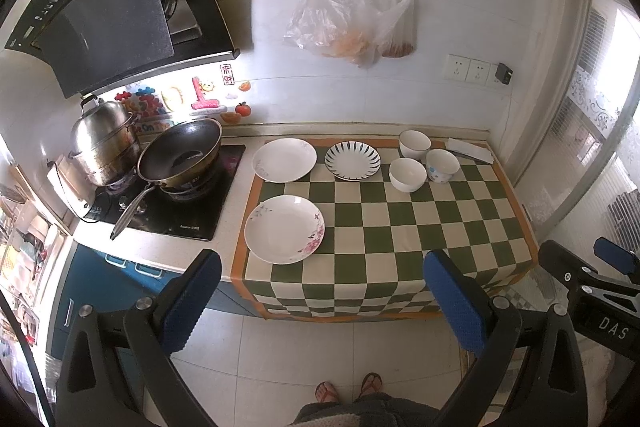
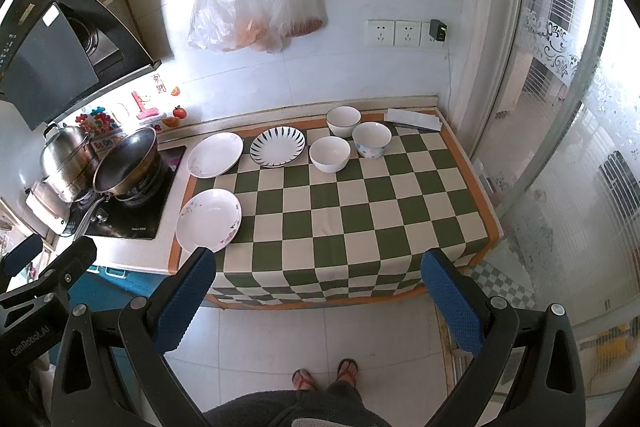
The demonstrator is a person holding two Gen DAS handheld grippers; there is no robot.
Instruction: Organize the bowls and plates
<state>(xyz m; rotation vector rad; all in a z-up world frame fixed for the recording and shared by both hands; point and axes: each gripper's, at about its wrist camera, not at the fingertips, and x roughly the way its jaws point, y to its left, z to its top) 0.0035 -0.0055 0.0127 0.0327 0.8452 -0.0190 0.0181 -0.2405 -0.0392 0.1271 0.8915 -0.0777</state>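
Observation:
On the green checked cloth (image 1: 400,219) lie three plates: a flowered plate (image 1: 284,229) at the front left, a white plate (image 1: 284,159) behind it, and a blue-striped plate (image 1: 352,155). Three bowls stand at the back right: two white bowls (image 1: 407,174) (image 1: 415,143) and a dotted bowl (image 1: 442,165). The same plates (image 2: 209,219) (image 2: 215,155) (image 2: 277,147) and bowls (image 2: 329,153) (image 2: 343,120) (image 2: 371,139) show in the right wrist view. My left gripper (image 1: 320,303) and right gripper (image 2: 318,303) are open and empty, held back from the counter above the floor.
A hob with a dark wok (image 1: 180,155) and a steel pot (image 1: 104,143) stands left of the cloth. Plastic bags (image 1: 352,15) hang on the wall. A folded white cloth (image 1: 470,150) lies at the back right. A glass door (image 2: 560,147) is on the right.

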